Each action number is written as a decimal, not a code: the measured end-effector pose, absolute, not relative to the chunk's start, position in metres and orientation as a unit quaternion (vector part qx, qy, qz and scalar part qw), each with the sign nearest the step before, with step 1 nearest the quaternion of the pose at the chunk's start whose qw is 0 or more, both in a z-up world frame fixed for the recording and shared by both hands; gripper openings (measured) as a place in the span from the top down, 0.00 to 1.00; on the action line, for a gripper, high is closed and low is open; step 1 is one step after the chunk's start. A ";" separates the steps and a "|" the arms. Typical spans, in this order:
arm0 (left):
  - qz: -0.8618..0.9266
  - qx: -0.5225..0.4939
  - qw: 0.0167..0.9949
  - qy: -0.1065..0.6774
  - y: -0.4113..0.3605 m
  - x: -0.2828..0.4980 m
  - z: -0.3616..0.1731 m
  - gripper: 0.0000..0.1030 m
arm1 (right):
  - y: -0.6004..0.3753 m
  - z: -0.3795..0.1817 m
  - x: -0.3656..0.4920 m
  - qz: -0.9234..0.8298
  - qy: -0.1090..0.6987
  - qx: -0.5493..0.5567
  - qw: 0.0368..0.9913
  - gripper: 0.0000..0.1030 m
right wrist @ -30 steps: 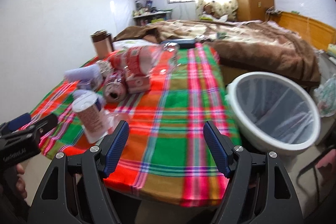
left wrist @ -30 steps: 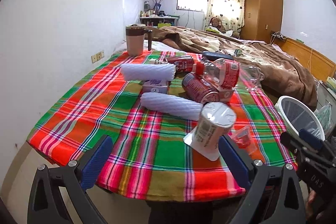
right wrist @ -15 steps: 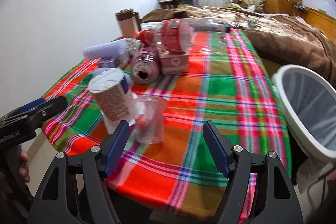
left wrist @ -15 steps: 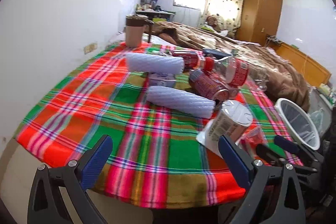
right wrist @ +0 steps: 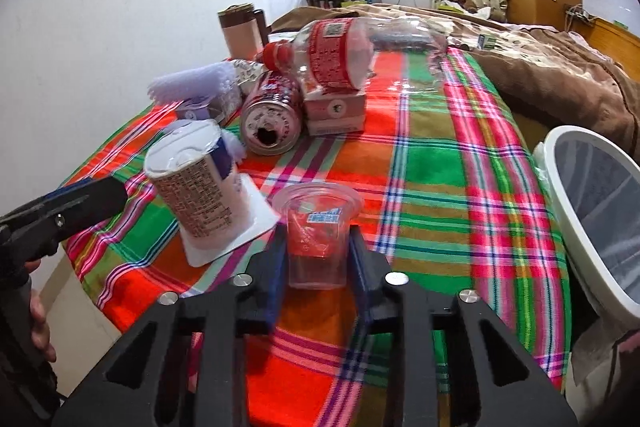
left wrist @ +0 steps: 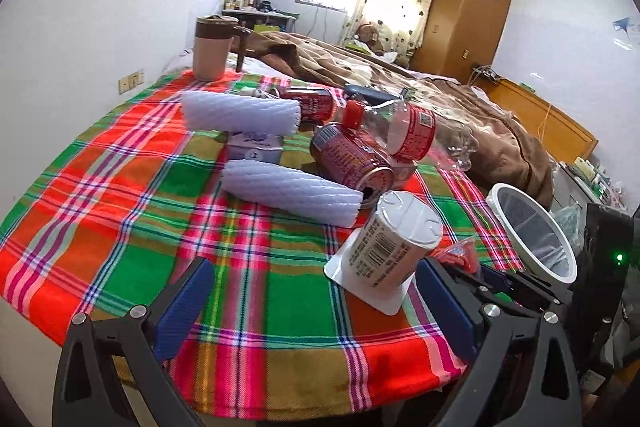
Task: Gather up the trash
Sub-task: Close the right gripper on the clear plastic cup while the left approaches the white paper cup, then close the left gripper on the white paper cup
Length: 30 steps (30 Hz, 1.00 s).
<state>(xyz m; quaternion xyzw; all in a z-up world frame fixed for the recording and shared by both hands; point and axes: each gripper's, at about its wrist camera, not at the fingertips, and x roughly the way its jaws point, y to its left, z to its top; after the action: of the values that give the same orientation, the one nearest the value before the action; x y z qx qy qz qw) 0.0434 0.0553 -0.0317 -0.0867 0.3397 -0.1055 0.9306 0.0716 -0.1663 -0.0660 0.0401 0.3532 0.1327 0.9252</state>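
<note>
The right gripper [right wrist: 318, 259] was closing its fingers [right wrist: 362, 267] on a clear plastic cup [right wrist: 316, 227] that stood upright between them near the table's front edge; both blue pads lay against the cup's lower walls. Inside the cup lay some red wrapping and a small blue label. Just to the cup's left stood a white yogurt cup [right wrist: 192, 187] upside down on its square flange, tilted. The left gripper [left wrist: 316, 311] hung over the front edge of the table [left wrist: 120, 195] with its fingers [left wrist: 180, 307] spread wide and nothing between them; the yogurt cup sat just beyond its right finger. Farther back on the plaid cloth lay two white foam net sleeves [left wrist: 288, 191], a small carton [left wrist: 256, 147], a red can [right wrist: 272, 115] on its side with its open mouth facing forward, and a crushed clear bottle [right wrist: 340, 51] resting on a pink-and-white box [right wrist: 334, 111]. A tan mug [left wrist: 212, 47] stood at the far left corner. Off the table's right edge stood a white bin [right wrist: 560, 179], its liner showing nothing inside.
</note>
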 end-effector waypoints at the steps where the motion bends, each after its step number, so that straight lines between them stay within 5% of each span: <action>1: -0.110 -0.084 0.930 0.341 0.054 0.044 -0.033 0.01 | -0.167 -0.067 0.073 0.132 0.353 0.042 0.925 0.72; 22: -0.133 0.012 0.929 0.346 -0.004 0.080 -0.045 0.03 | -0.187 -0.066 0.077 0.099 0.348 0.062 0.930 0.72; 26: -0.141 0.009 0.926 0.351 -0.008 0.086 -0.049 0.08 | -0.188 -0.067 0.077 0.098 0.348 0.063 0.930 0.72; 30: -0.137 0.016 0.921 0.364 -0.010 0.092 -0.059 0.27 | -0.190 -0.067 0.078 0.098 0.347 0.064 0.930 0.72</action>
<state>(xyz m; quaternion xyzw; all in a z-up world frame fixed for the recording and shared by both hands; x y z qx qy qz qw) 0.0920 -0.0097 -0.0587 0.0160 0.3645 -0.1366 0.9210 0.0777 -0.1897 -0.0668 0.0644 0.3475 0.0977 0.9304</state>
